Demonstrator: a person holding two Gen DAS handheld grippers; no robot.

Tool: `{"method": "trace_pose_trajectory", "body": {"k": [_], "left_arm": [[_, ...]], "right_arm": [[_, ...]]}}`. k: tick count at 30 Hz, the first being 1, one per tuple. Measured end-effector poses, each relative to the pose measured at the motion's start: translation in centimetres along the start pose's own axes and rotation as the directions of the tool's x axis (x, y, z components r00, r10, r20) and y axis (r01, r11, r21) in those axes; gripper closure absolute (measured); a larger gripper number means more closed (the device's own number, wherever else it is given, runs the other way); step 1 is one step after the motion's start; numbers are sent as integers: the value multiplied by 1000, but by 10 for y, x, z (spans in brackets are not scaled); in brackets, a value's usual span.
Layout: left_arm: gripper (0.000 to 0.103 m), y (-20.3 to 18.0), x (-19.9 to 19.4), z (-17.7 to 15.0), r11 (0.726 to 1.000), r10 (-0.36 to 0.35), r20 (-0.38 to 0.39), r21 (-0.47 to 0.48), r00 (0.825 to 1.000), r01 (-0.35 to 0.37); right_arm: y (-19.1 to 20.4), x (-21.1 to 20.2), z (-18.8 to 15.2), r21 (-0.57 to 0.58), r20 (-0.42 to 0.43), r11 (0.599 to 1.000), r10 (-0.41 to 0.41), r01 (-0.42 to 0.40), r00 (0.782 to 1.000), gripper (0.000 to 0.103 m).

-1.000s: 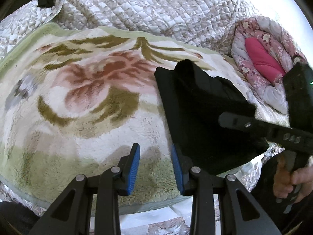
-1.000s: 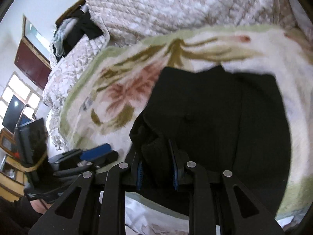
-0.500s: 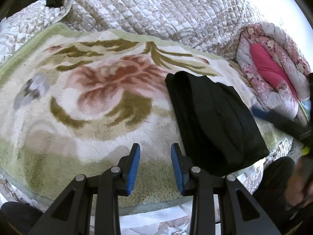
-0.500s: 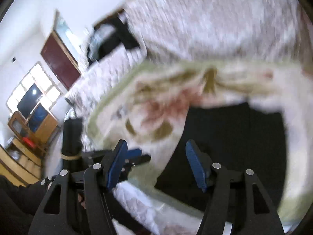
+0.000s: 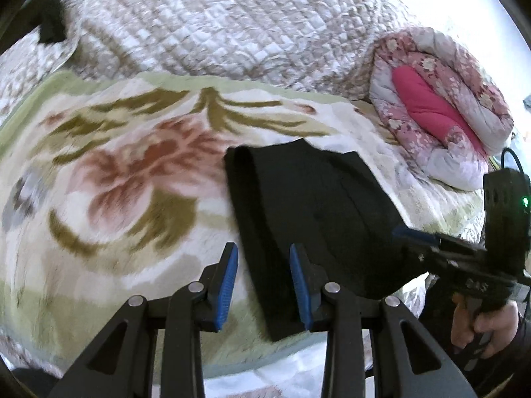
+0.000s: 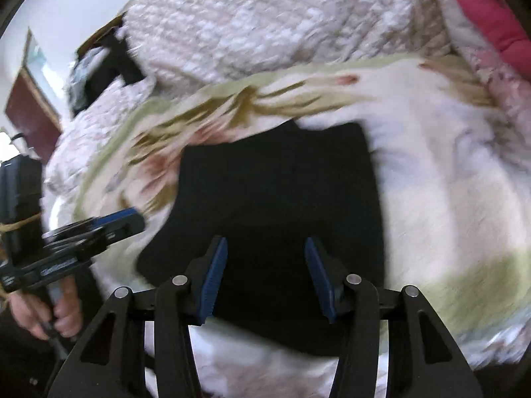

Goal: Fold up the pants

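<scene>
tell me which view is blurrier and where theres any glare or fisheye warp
Right wrist view: heavy motion smear across the floral blanket and quilt; black pants keep only soft edges. Left wrist view: sharper, mild blur at left, blown-out white at upper right, dark fisheye rim bending the quilt.

A floral blanket [image 5: 109, 179] covers the bed before a quilted cover [image 5: 215, 23] and a rolled pink quilt [image 5: 441, 106], with a white wall [image 6: 76, 3] and dark red door [image 6: 30, 112] at left.
</scene>
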State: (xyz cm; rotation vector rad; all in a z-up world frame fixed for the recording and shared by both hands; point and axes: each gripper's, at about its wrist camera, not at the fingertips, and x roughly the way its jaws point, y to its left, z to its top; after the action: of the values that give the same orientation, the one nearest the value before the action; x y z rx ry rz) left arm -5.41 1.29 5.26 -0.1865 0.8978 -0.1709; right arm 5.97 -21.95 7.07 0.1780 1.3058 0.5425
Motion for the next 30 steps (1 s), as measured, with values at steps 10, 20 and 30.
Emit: {"method": "trace_pose_trajectory", "body": {"k": [10, 20, 30], "left_arm": [[68, -28, 56, 57, 996, -7, 33, 84, 999, 4], [65, -12, 93, 55, 997, 41, 23, 57, 999, -42], [63, -19, 93, 53, 990, 80, 54, 109, 995, -85]], "right_arm": [[-18, 50, 64, -75, -12, 996, -45, 44, 999, 75], [-49, 80, 61, -65, 7, 992, -107, 108, 994, 96], [-52, 70, 58, -14, -10, 997, -82, 81, 997, 93]]}}
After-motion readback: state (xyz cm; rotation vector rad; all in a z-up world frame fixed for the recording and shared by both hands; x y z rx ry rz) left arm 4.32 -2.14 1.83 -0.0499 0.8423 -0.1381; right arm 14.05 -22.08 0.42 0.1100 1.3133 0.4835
